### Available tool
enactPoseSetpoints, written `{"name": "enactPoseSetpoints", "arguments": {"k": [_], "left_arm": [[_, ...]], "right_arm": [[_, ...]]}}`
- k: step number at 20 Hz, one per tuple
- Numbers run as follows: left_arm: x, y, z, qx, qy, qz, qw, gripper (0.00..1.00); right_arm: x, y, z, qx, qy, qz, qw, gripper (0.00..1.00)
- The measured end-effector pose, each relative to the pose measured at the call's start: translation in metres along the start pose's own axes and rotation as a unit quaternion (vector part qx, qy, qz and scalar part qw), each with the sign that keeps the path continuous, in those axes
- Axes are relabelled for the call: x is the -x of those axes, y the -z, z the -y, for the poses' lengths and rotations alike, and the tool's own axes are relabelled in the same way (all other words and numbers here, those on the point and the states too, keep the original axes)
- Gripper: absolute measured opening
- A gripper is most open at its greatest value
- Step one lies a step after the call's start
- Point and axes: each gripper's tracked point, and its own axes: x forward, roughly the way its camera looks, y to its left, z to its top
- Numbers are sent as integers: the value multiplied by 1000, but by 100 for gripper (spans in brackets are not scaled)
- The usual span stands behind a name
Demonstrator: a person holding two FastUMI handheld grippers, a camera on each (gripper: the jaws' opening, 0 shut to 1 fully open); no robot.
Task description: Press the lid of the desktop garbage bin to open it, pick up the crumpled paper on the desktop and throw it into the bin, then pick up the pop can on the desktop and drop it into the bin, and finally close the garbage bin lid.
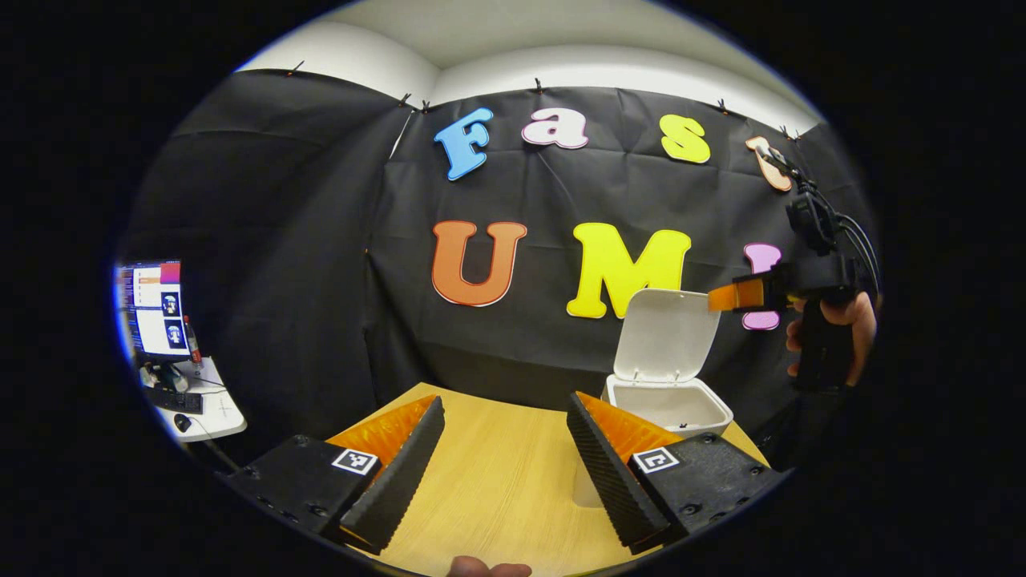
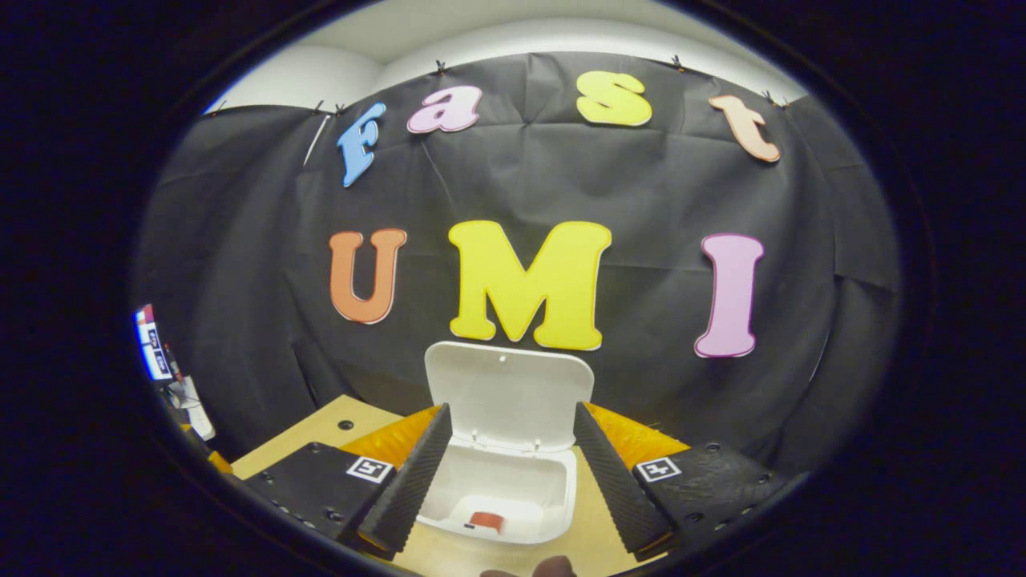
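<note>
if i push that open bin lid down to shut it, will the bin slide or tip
The bin looks like thin white plastic, so probably light and apt to slide on the smooth wooden table. Its lid stands upright on a rear hinge, so pushing it forward and down should swing it shut.

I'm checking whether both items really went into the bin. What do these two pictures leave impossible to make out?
- Crumpled paper: the right gripper view looks into the open bin, where a red item lies, too small to tell as the pop can; no paper discernible.
- Bin interior, left gripper view: the left hand-held gripper finger and the rim hide most of it.
- Right hand-held gripper, left gripper view: too far off to tell how its jaws stand.
</note>
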Motion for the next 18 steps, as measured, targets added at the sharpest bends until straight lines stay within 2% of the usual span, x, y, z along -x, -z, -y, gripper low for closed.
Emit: {"name": "enactPoseSetpoints", "arguments": {"k": [8, 12, 18], "left_arm": [[-6, -17, -10, 3, 4, 10, 1000, 99], [-12, -25, -2, 6, 6, 8, 1000, 99], [-14, -30, 9, -2, 13, 11, 1000, 100]], "right_arm": [[-32, -65, 6, -17, 53, 51, 997, 93], [-66, -60, -3, -38, 59, 32, 997, 94], [-104, -49, -3, -35, 60, 15, 998, 93]]}}
